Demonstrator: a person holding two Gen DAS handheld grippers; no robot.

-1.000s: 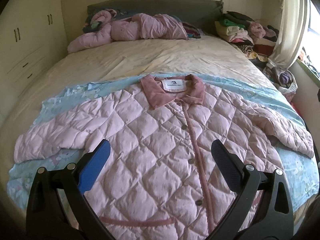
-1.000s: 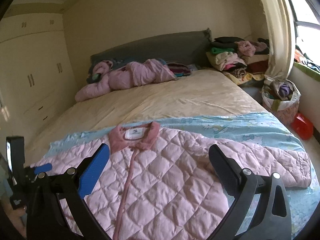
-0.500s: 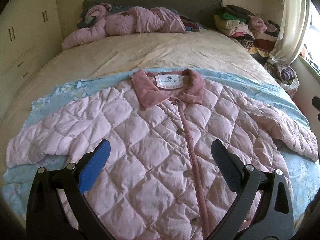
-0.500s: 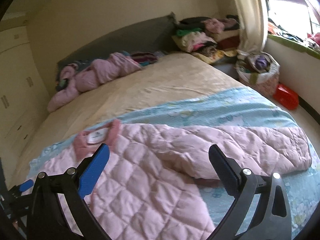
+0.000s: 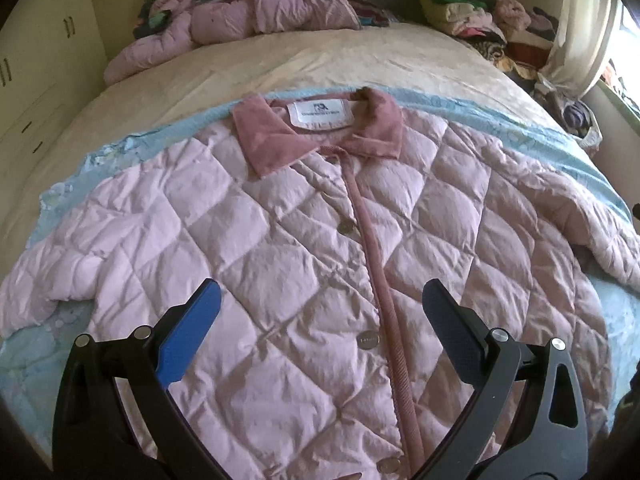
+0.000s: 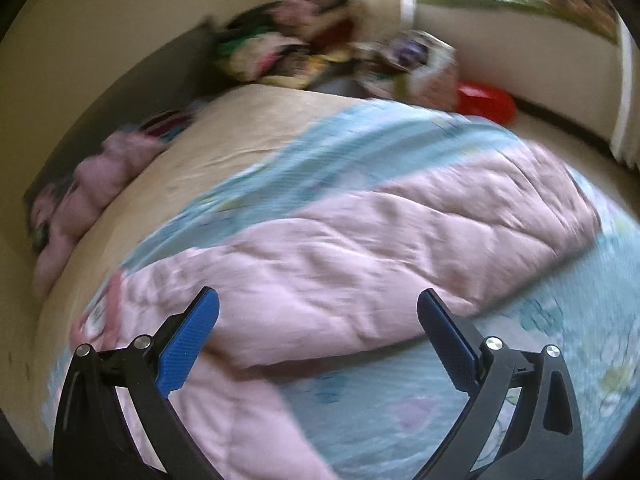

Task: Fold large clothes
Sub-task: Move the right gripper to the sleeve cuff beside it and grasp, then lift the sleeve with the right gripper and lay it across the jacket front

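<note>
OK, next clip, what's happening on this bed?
A person holds two grippers over a pink quilted jacket spread flat, buttoned, collar away from them, on a blue blanket on the bed. The left gripper hangs open above the jacket's front; the right gripper is open over the outstretched sleeve. Nothing is gripped and no fold is made yet.

The right gripper hangs above the bed with its blue-padded fingers spread wide and nothing between them. Below it, a sleeve of the pink quilted jacket stretches out flat across a light blue sheet. The view is blurred; a red object sits beyond the bed.
</note>
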